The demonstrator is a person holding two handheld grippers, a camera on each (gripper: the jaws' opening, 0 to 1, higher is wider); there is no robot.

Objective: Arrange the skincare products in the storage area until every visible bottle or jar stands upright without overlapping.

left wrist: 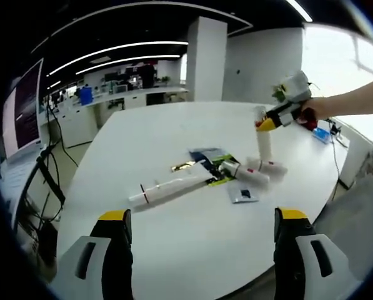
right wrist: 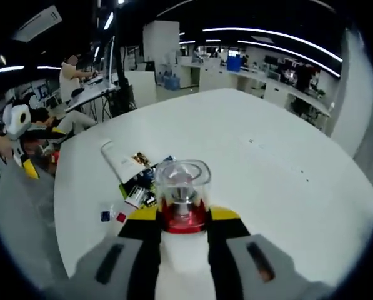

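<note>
bottles sit on a big white table [left wrist: 174,137]. the right gripper [right wrist: 184,220] is clamped on one tall white bottle [right wrist: 183,187]. in the right gripper view the bottle's clear cap and red collar stick up right between the two yellow-tipped jaws, which press it from both sides. in the left gripper view the same bottle [left wrist: 263,139] stands upright on the table, and the right gripper [left wrist: 268,122] holds it near the top, with a person's hand [left wrist: 311,114] behind it.

the left gripper [left wrist: 198,225] is wide apart and holds nothing. its two jaws hang over bare table, well apart from the bottles.

the left gripper view shows more things lying flat: a long white tube [left wrist: 167,187], a short bottle [left wrist: 243,174] and another bottle [left wrist: 267,166] just beside the foot of the upright one. a dark leaflet [left wrist: 210,161] lies under them, and a small packet [left wrist: 242,192] is near.

the right gripper view shows an open booklet [right wrist: 125,159] and small cards [right wrist: 111,217] past the bottle, and people at desks [right wrist: 74,78] far off.
</note>
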